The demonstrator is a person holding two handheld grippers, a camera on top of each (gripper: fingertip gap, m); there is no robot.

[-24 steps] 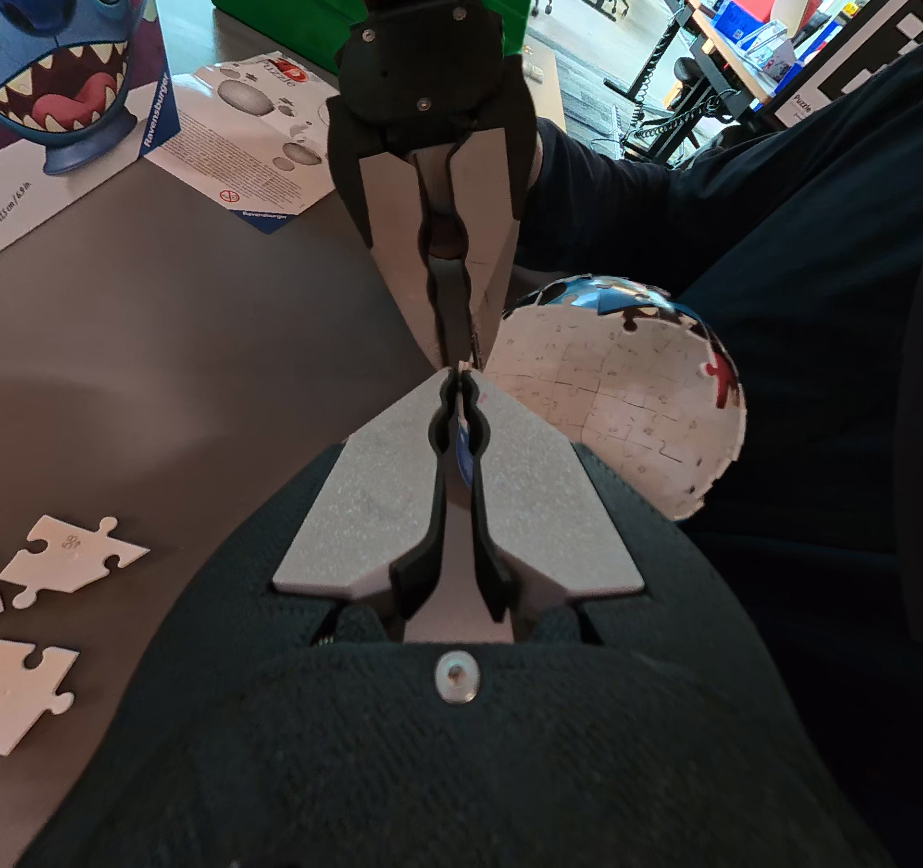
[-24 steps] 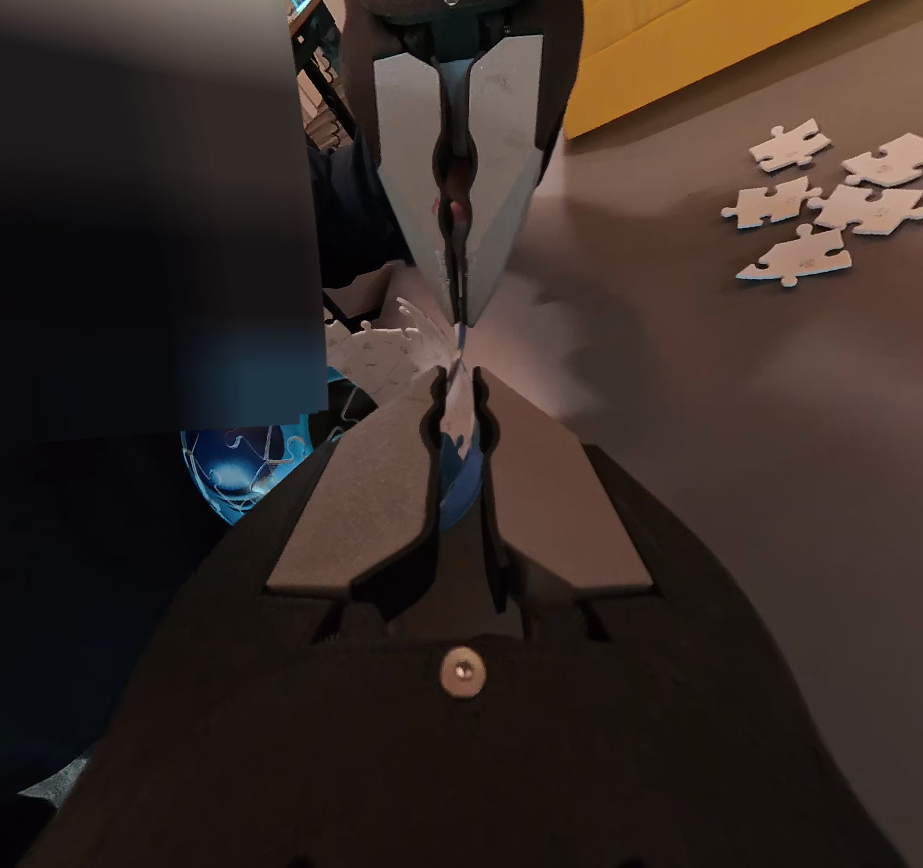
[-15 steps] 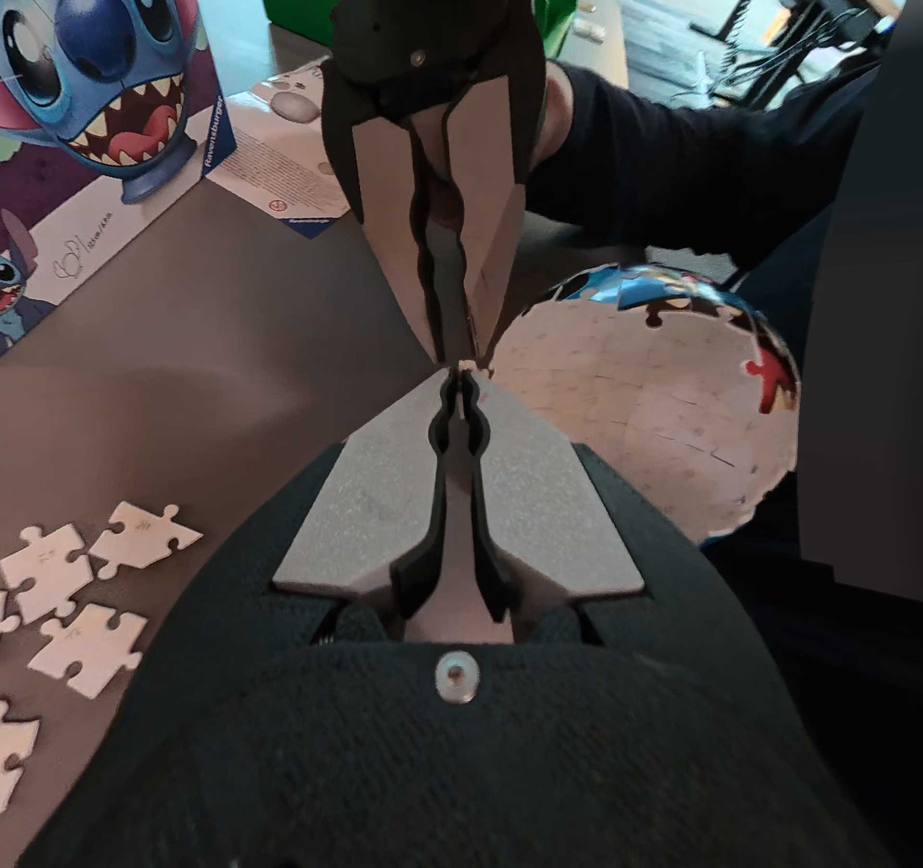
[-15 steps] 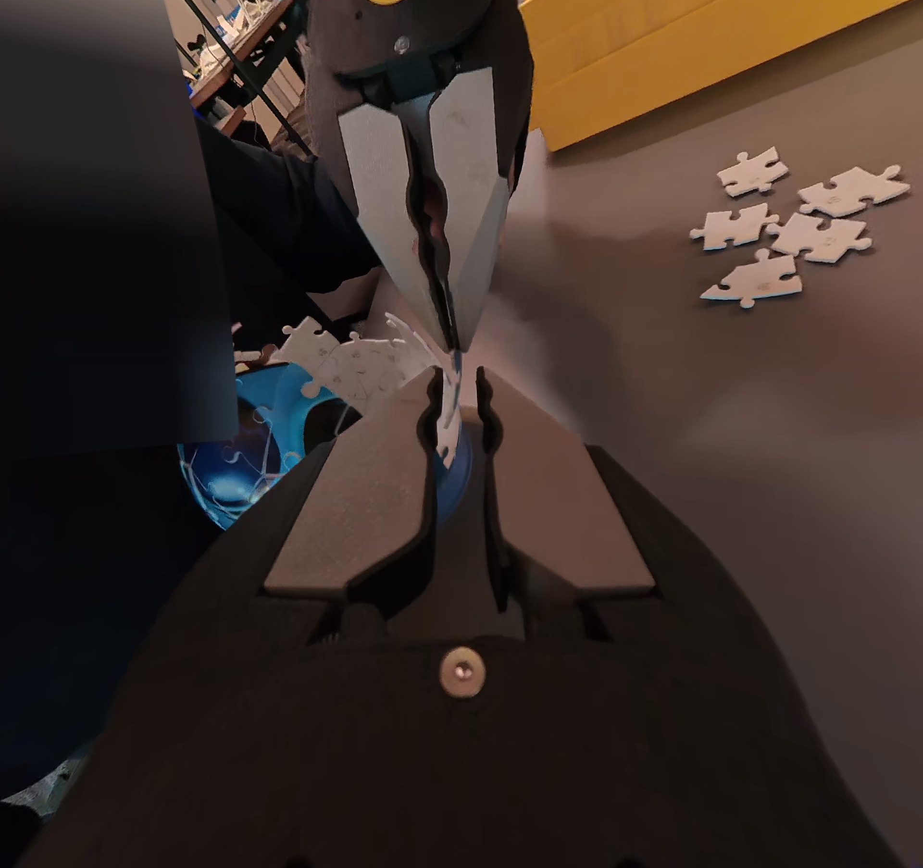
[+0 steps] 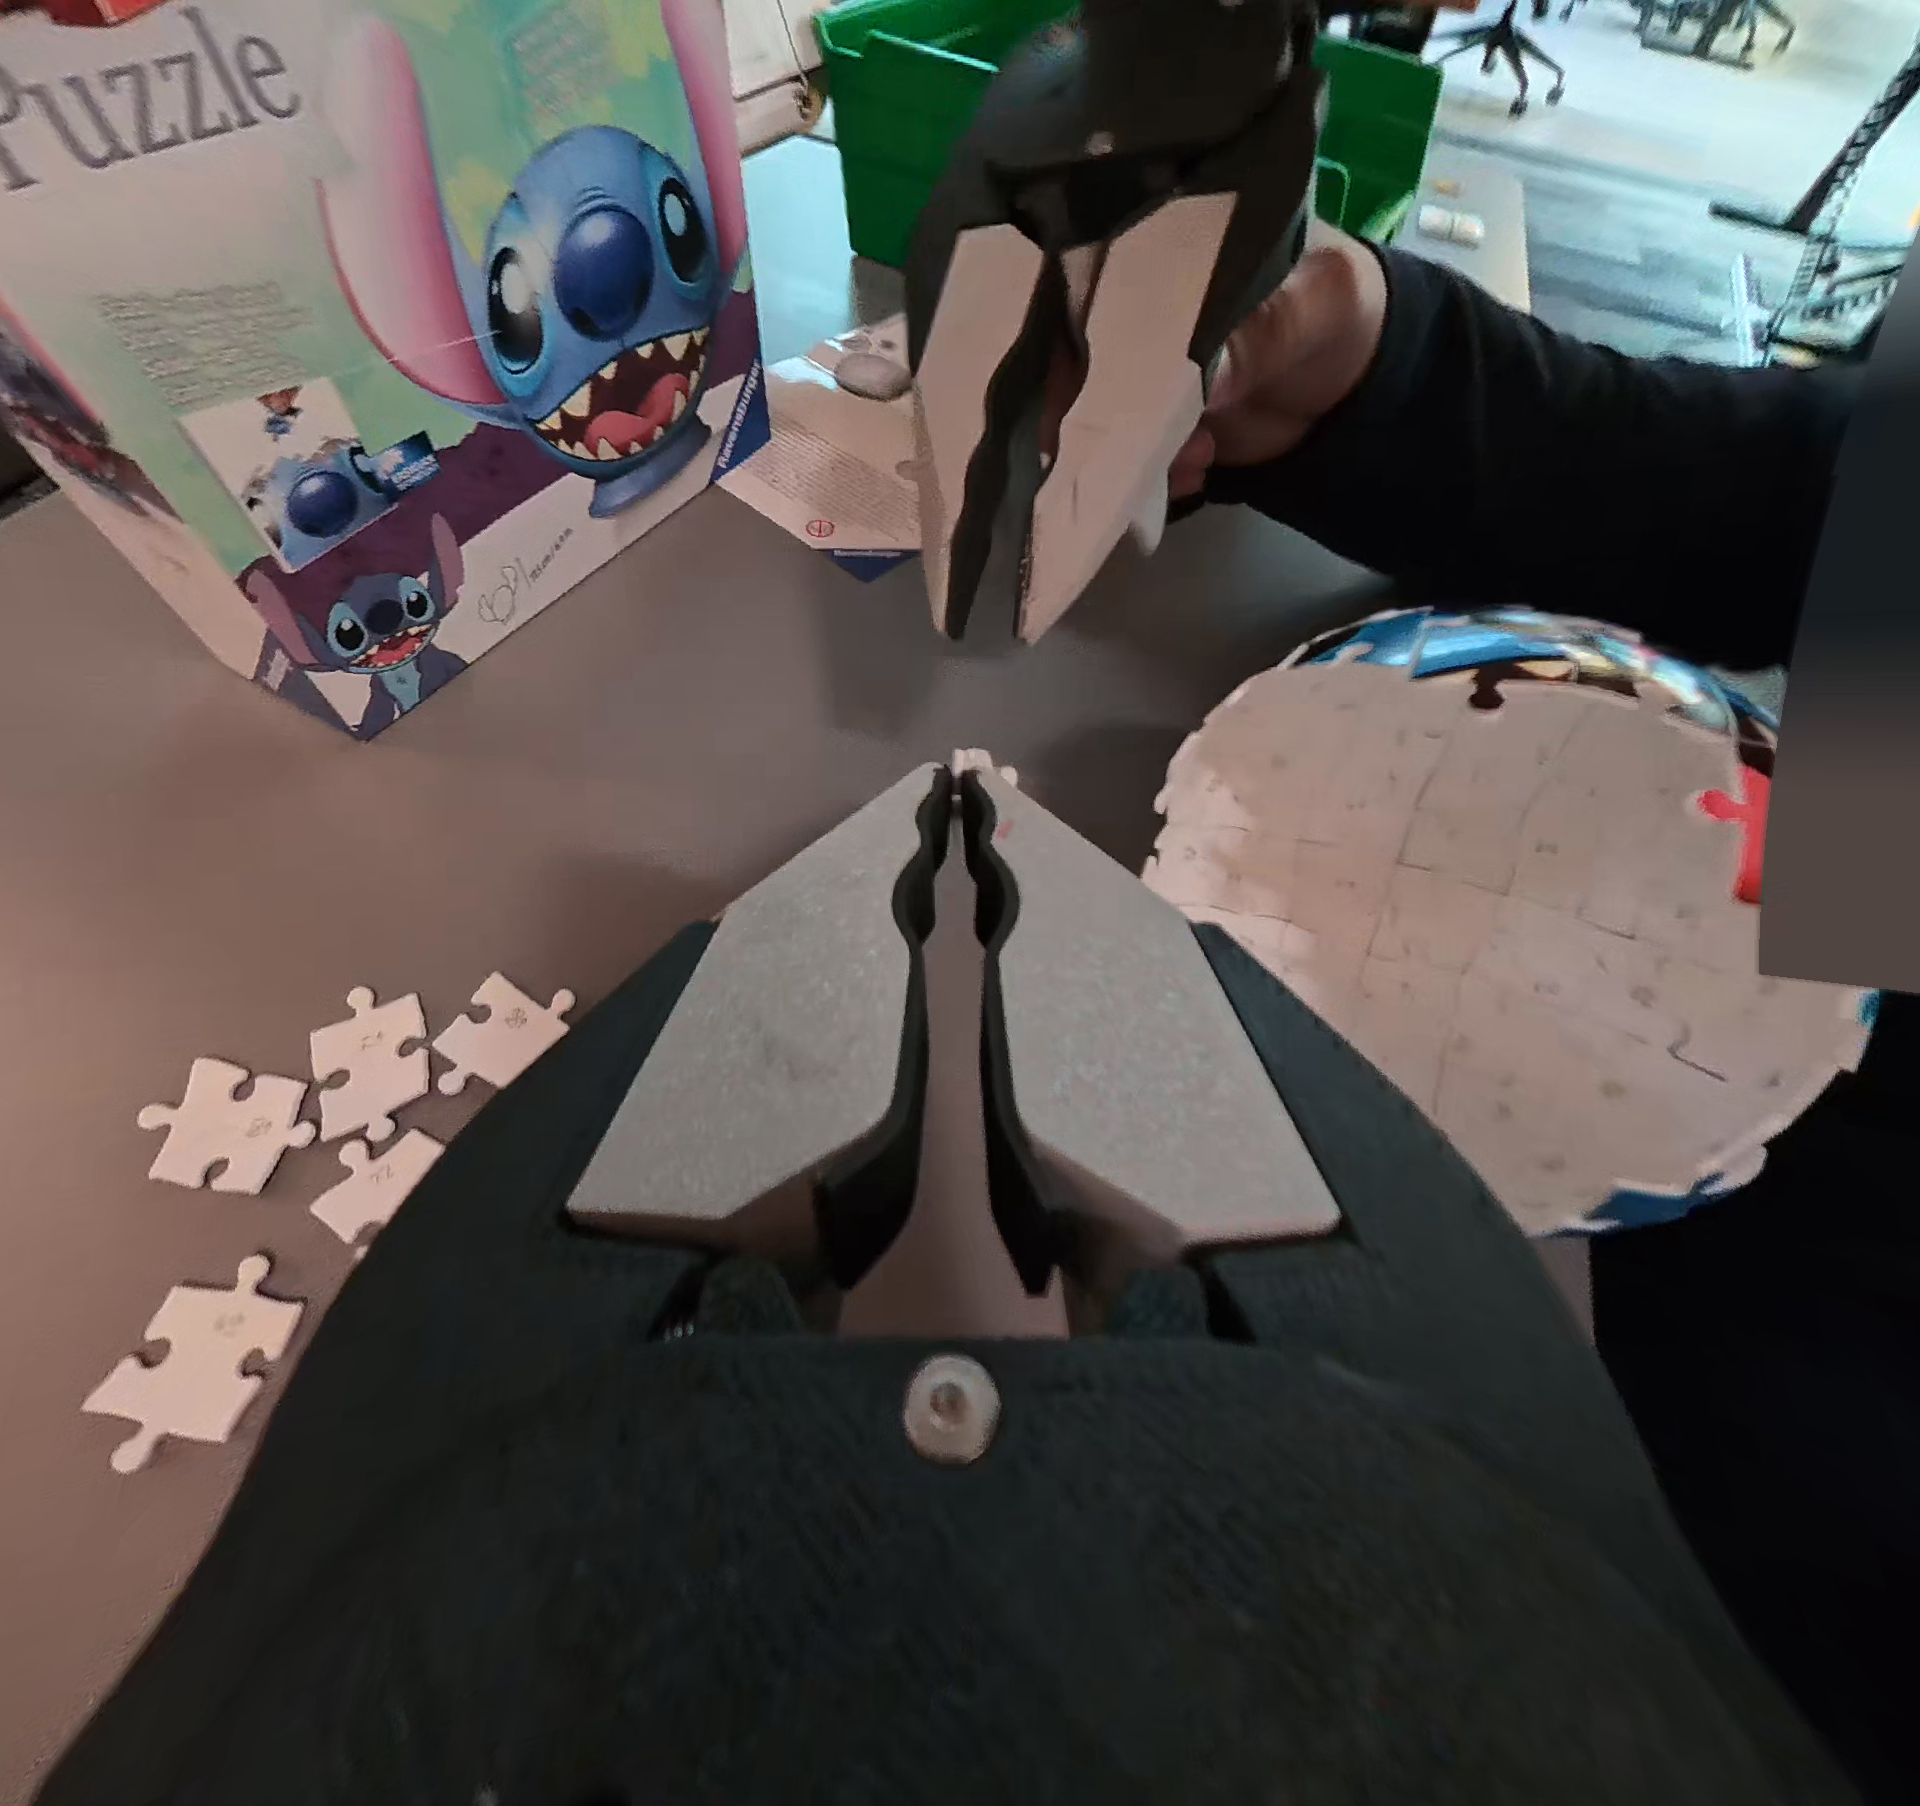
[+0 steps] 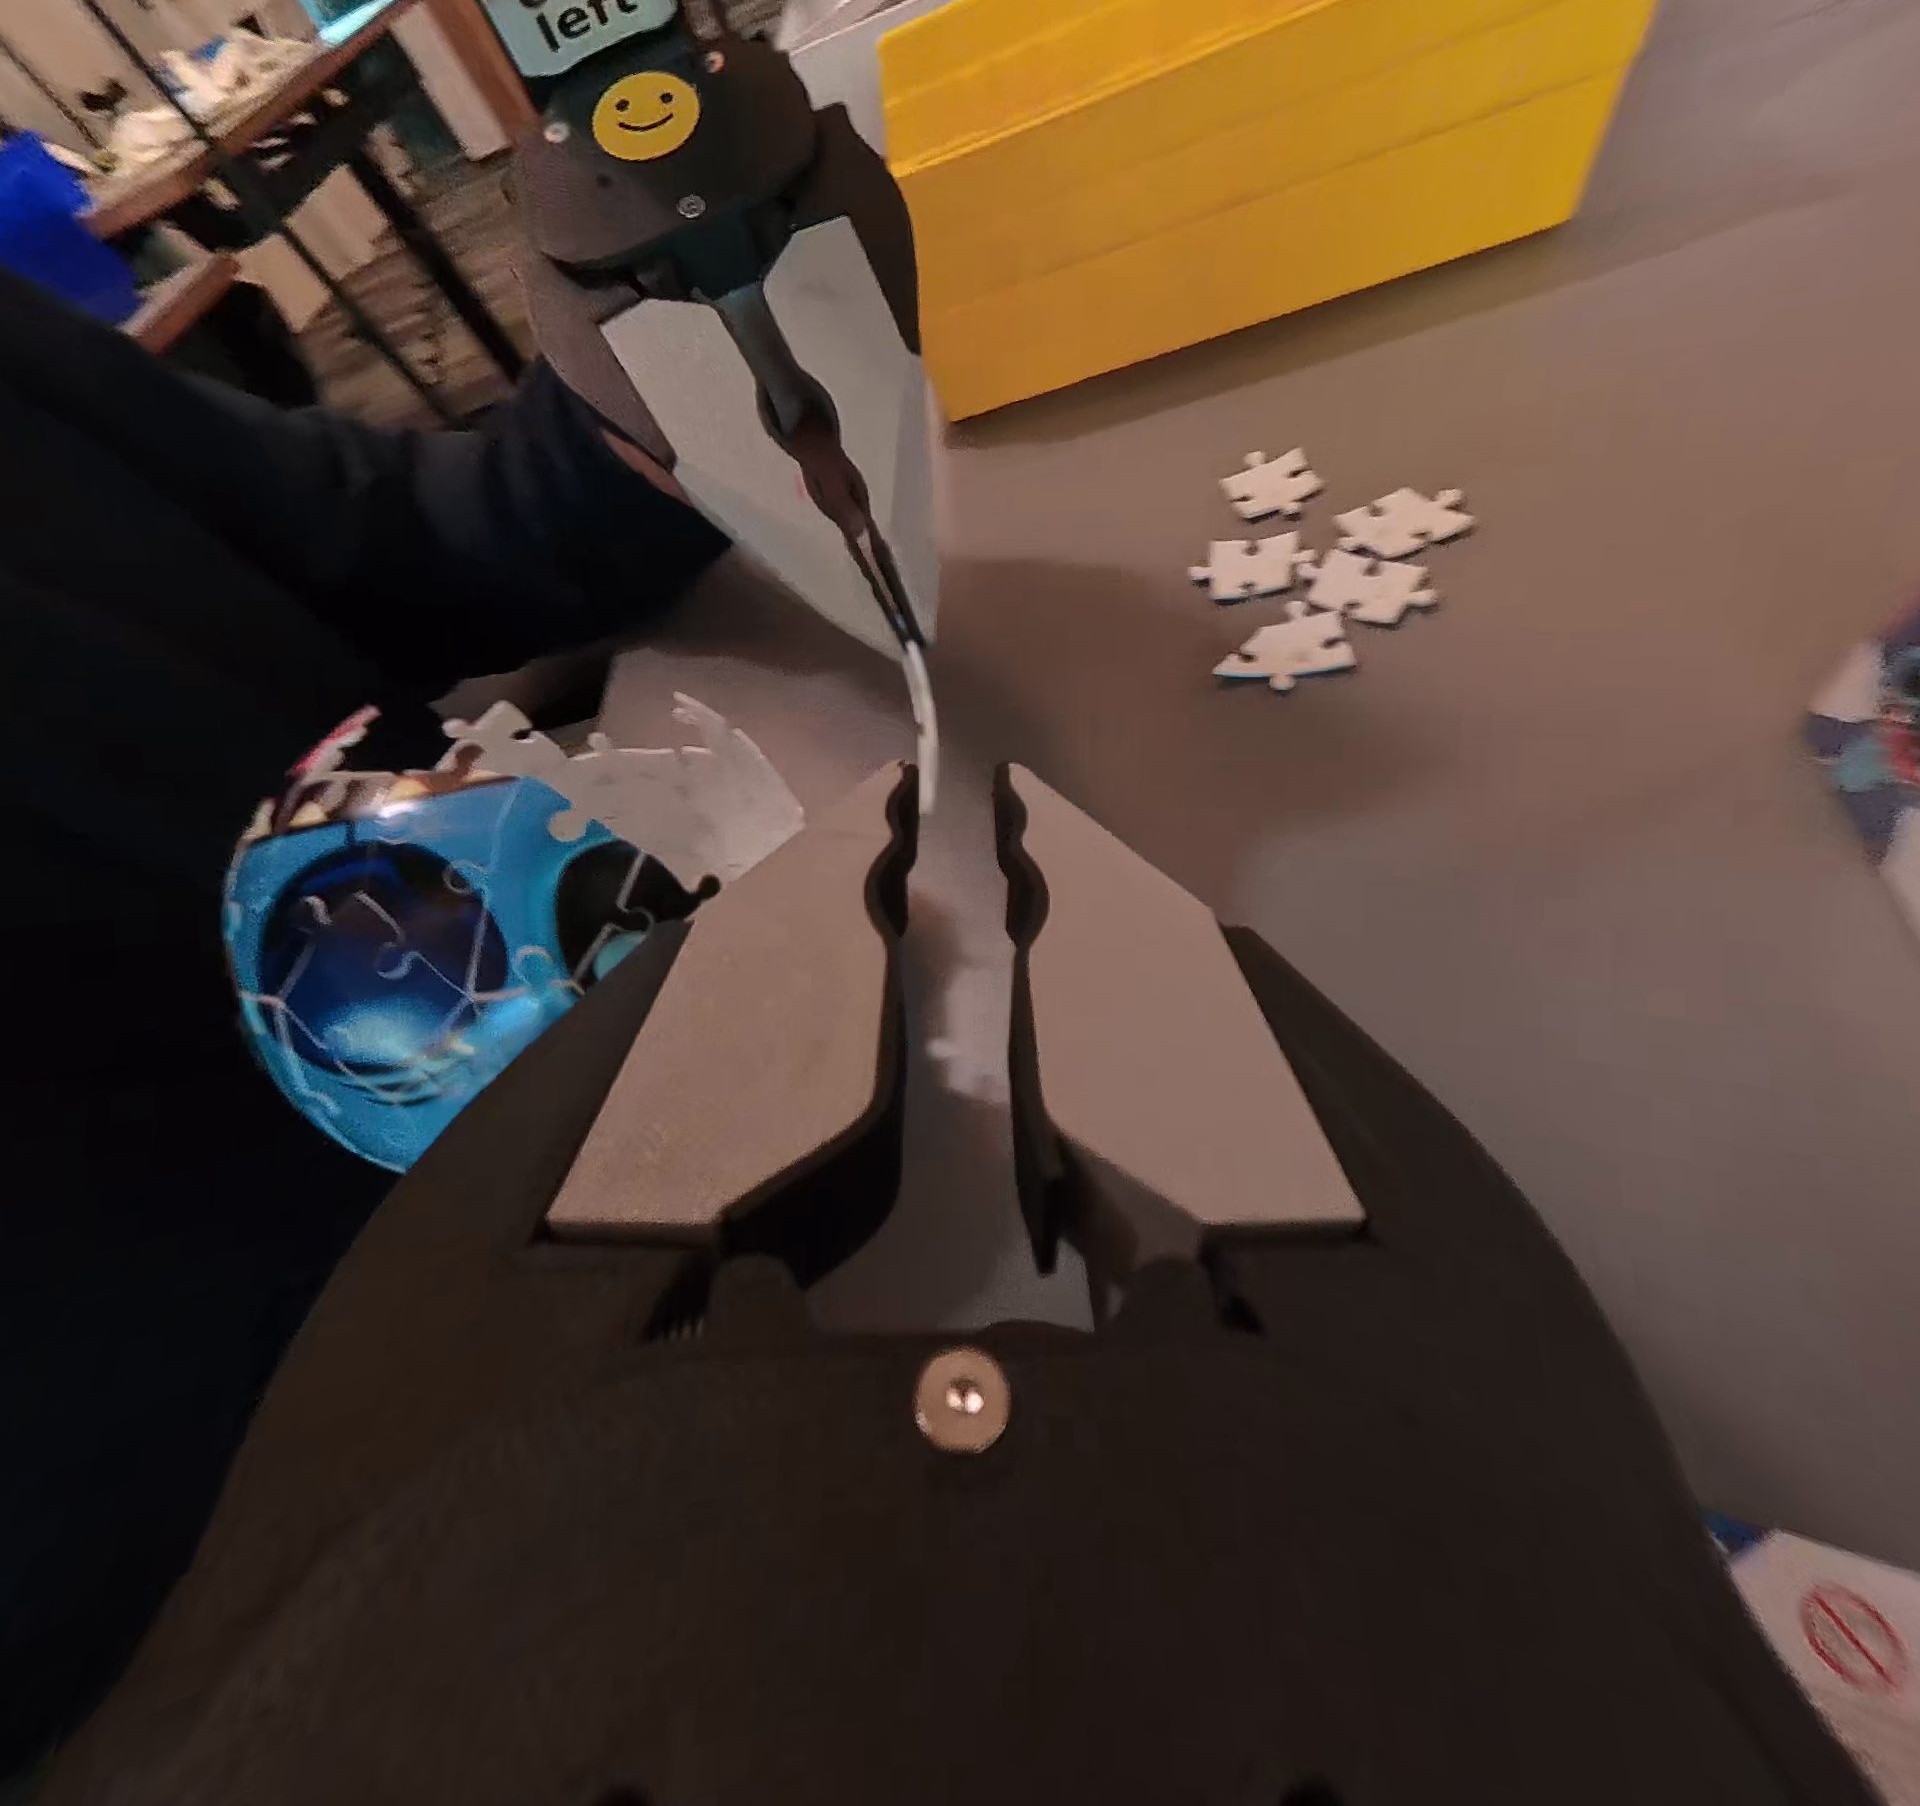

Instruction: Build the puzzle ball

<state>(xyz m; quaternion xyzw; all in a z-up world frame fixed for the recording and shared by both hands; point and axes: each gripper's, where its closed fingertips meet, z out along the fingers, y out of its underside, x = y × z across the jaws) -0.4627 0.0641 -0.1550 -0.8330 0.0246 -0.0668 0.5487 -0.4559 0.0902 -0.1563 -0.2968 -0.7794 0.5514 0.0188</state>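
1. Piece (image 6: 921,707): white, curved, seen edge-on in right wrist view, pinched at tip of left gripper (image 6: 906,636), whose jaws are closed on it. In left wrist view only a small white bit pokes out past the left gripper (image 5: 961,780) tips.
2. Right gripper (image 6: 951,780): jaws slightly apart, nothing clamped. Piece's free end sits just inside its left finger (image 6: 790,1008); can't tell if touching. From left wrist view the right gripper (image 5: 987,629) hangs above the table (image 5: 623,821), apart from the left one.
3. Puzzle ball (image 5: 1486,925): part-built shell, white inside facing left cam, blue printed outside (image 6: 405,977) in right cam. Sits by person's dark sleeve, near table edge, beside both grippers.
4. Loose pieces (image 5: 312,1133) lie face down on table; box (image 5: 416,302) stands behind; yellow bin (image 6: 1247,198) further off.
5. Step, prob: hand-off or regrip. To do well: close right jaws on a flat part before left lets go, grip w/ tabs left free.
6. Then match the piece's curve to the shell rim (image 5: 1174,821), press in gently, since shell likely flexes.
7. Risk: thin piece slips or twists if pinched at the very edge.
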